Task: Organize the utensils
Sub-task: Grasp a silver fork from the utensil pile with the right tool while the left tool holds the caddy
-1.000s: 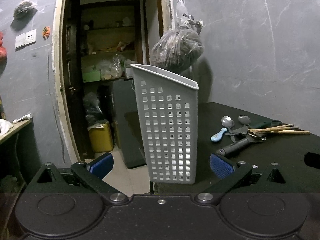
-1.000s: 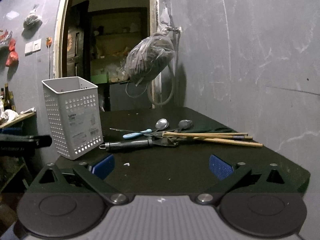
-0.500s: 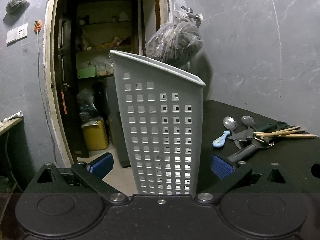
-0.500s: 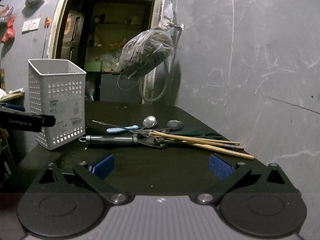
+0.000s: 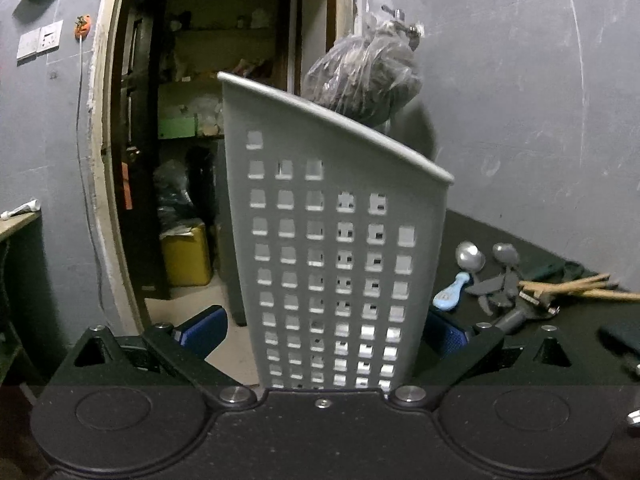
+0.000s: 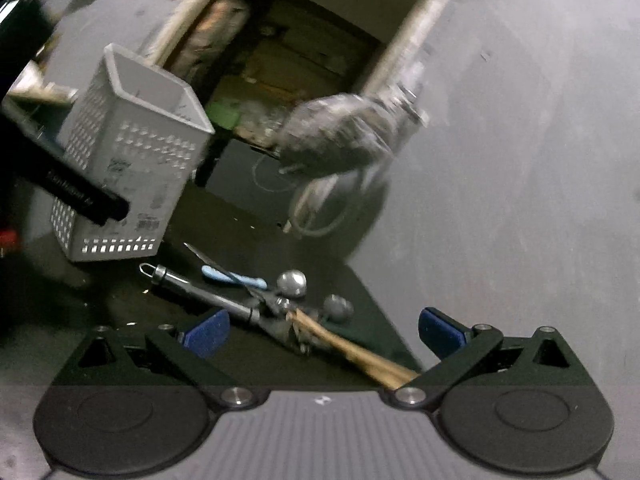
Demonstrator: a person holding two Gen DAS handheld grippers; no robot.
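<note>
A white perforated basket [image 5: 332,240] stands upright at the left end of the dark table [image 6: 240,216]. My left gripper [image 5: 324,332] straddles its lower part with the jaws closing; the left pad [image 5: 204,330] is clear of the wall and the right pad [image 5: 444,334] is close beside it. In the right wrist view the basket [image 6: 132,168] shows with that gripper's black finger [image 6: 84,200] in front. My right gripper [image 6: 323,331] is open and rolled, hovering over the utensil pile: wooden sticks [image 6: 360,354], a dark-handled tool [image 6: 200,290], a blue-handled utensil [image 6: 234,276] and two spoons [image 6: 292,282].
A filled plastic bag [image 5: 360,80] hangs on the grey wall behind the table. Left of the basket an open doorway [image 5: 200,120] leads to shelves and a yellow canister [image 5: 186,256]. The basket stands close to the table's left edge.
The left gripper has come up to the basket, which now fills the space between its fingers. The right gripper has rolled, tilting its view, and moved closer to the utensils.
</note>
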